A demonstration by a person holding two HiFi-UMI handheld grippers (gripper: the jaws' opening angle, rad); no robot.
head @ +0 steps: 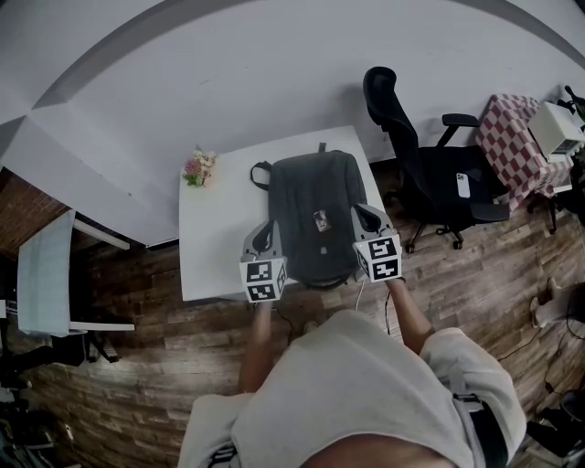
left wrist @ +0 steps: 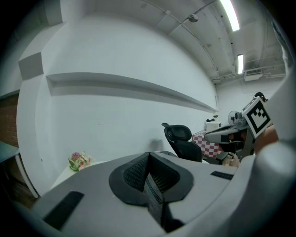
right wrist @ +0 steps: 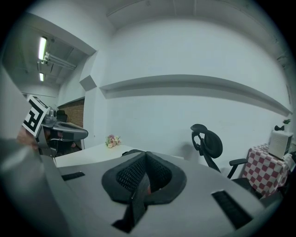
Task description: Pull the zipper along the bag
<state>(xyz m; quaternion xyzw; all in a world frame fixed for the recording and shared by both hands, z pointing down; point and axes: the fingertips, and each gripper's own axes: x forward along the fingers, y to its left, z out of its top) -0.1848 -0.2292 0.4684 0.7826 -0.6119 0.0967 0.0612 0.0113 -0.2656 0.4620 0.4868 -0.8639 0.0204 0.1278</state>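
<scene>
1. Two grippers are in view, and both have their jaws pressed together with nothing between them: the left gripper (head: 271, 226) and the right gripper (head: 364, 212).
2. Each gripper's own view confirms this, showing the ribbed pads of the left gripper (left wrist: 149, 155) and the right gripper (right wrist: 145, 157) meeting at the tip.
3. Each gripper carries one marker cube (head: 263, 279), which makes two cubes.
4. One dark grey bag (head: 315, 215) lies flat on the one white table (head: 215, 247), with its top handle at the far edge.
5. The left gripper is just beside the bag's left edge and the right gripper is at its right edge. Whether either touches the bag cannot be told.
6. One small pale tag (head: 322, 219) sits near the middle of the bag. The zipper itself cannot be made out.
7. One bunch of flowers (head: 198, 167) stands at the table's far left corner.
8. One black office chair (head: 420, 174) stands to the right of the table on the wooden floor (head: 164, 338), and one checked cloth (head: 512, 142) lies beyond it.
9. Two strip lights (left wrist: 230, 14) are lit on the ceiling.
</scene>
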